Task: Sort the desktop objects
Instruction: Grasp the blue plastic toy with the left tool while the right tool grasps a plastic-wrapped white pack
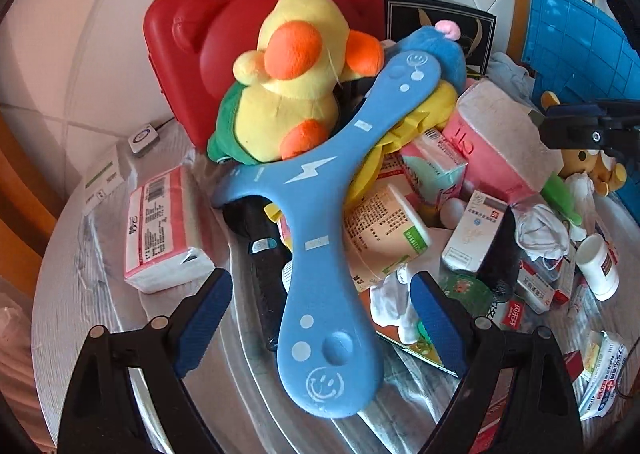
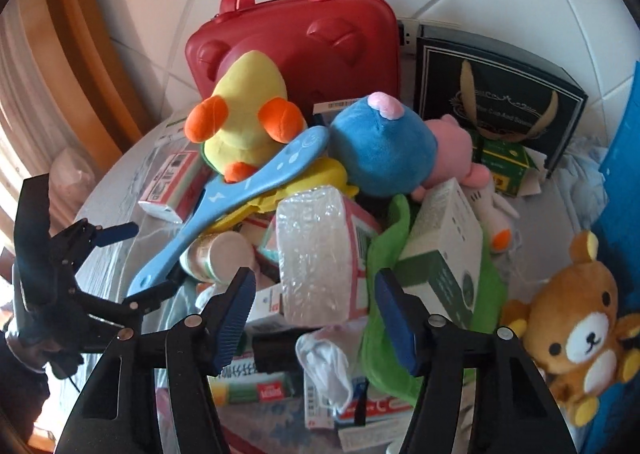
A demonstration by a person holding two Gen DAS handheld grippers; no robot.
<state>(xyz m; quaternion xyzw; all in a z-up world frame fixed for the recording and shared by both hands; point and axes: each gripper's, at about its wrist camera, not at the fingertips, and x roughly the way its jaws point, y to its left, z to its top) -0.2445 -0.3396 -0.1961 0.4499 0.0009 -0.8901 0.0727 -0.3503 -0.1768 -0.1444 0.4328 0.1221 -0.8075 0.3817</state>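
A heap of toys, boxes and packets covers the round table (image 1: 80, 294). On top lies a blue three-armed boomerang (image 1: 316, 190), and its near arm runs between the fingers of my left gripper (image 1: 320, 282), which is open and clear of it on both sides. The yellow duck plush (image 1: 288, 74) leans on the red case (image 1: 224, 14). In the right wrist view, my right gripper (image 2: 315, 274) stands open around a pink tissue pack in clear wrap (image 2: 316, 250), its pads not touching. The left gripper (image 2: 140, 260) also shows there, at the boomerang's (image 2: 240, 190) end.
A blue round plush (image 2: 380, 150), a brown bear plush (image 2: 580, 330), a green-and-white box (image 2: 444, 246), a dark gift bag (image 2: 496, 94) and a paper cup (image 1: 384, 222) crowd the pile. Another tissue pack (image 1: 160, 226) lies at the left. A blue grid board (image 1: 580, 42) stands at the right.
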